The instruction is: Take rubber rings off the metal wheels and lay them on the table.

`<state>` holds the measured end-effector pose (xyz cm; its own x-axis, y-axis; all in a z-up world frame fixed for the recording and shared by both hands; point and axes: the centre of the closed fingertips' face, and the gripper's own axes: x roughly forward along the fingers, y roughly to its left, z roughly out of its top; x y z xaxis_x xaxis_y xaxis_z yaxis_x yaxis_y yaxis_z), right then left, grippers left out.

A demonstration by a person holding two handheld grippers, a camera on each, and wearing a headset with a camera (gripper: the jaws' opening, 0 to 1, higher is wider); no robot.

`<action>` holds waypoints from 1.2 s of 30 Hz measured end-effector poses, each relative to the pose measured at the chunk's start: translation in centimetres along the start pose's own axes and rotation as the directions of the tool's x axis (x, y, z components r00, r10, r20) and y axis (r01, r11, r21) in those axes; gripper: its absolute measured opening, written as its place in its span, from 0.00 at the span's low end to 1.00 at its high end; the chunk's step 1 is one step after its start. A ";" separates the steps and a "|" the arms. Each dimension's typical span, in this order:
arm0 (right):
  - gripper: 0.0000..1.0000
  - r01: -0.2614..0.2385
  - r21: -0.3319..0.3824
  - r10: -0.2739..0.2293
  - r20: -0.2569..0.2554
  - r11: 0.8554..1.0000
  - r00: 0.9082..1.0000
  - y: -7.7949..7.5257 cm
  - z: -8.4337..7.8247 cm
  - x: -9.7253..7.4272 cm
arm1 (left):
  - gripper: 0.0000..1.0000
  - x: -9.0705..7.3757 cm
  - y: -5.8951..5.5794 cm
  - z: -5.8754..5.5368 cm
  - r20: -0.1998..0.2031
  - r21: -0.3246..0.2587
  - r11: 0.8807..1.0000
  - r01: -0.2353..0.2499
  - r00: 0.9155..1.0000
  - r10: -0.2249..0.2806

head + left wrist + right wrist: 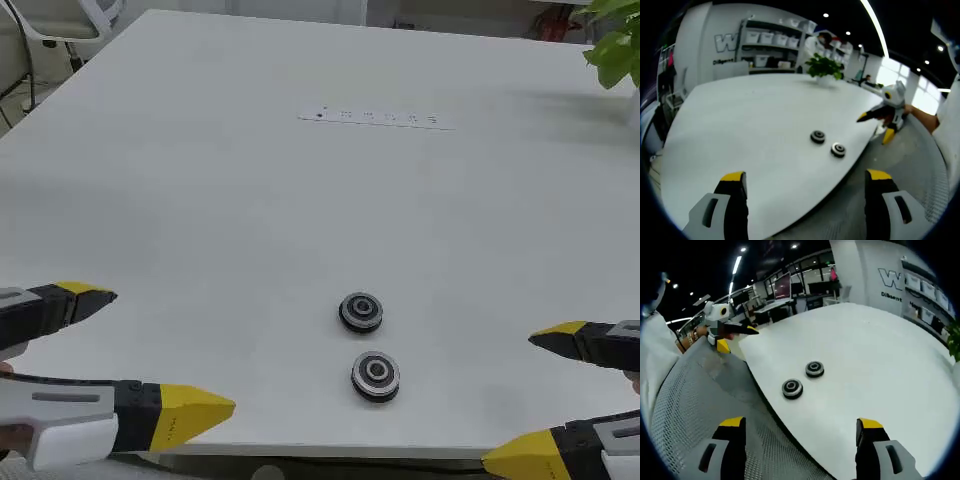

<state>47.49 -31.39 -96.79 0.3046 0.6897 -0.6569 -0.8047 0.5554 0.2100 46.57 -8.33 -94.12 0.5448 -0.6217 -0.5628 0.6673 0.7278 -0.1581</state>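
Rubber rings (344, 312) sat on both wheels and none lay on the desk (300, 200) yet, so I judged the task to be at its start: the approach, with nothing gripped.

Farthest left, my left gripper (173, 350) hung at the desk's near edge toward the left corner. Its jaws were wide apart and empty, with the tips pointing in toward the middle. In the left gripper view both wheels lay ahead between the tips, a little right of centre and well apart from them.

In the middle, the far wheel (361, 312) and the near wheel (376, 376) lay flat close to the near edge, one behind the other, near each other but not touching. Each showed a dark band around a paler hub, which I took for the ring.

On the right, my right gripper (508, 400) hung at the same edge with its jaws spread, empty and pointing left. In the right gripper view the wheels lay ahead, left of centre.

Next, I reckoned, one gripper had to pin a wheel while the other pinched its snug ring and peeled it off. The near wheel, so close to the edge, could slide off.
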 end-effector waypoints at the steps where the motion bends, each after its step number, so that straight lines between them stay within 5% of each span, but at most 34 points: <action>1: 0.88 -0.003 0.002 0.003 -0.002 1.000 1.000 0.1 0.0 0.0 | 0.99 0.0 0.0 0.0 -0.001 0.002 1.000 0.002 1.000 -0.002; 26: 0.87 0.007 0.005 -0.007 -0.012 1.000 1.000 -0.1 -0.2 0.0 | 0.99 -0.1 -0.2 0.1 0.005 0.010 1.000 0.012 1.000 -0.012; 30: 0.87 0.002 0.006 -0.002 -0.004 1.000 1.000 0.1 0.0 0.1 | 1.00 -0.1 -0.8 0.6 0.025 0.027 0.998 0.054 0.998 -0.054; 36: 0.86 0.001 0.014 -0.002 0.017 1.000 1.000 0.1 0.4 0.0 | 1.00 -0.3 -0.7 1.1 0.047 0.030 0.998 0.048 0.998 -0.050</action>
<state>47.59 -31.16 -96.46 0.3144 0.6966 -0.6449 -0.7973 0.5625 0.2189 46.45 -8.94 -92.97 0.5342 -0.6700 -0.5154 0.7077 0.6880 -0.1609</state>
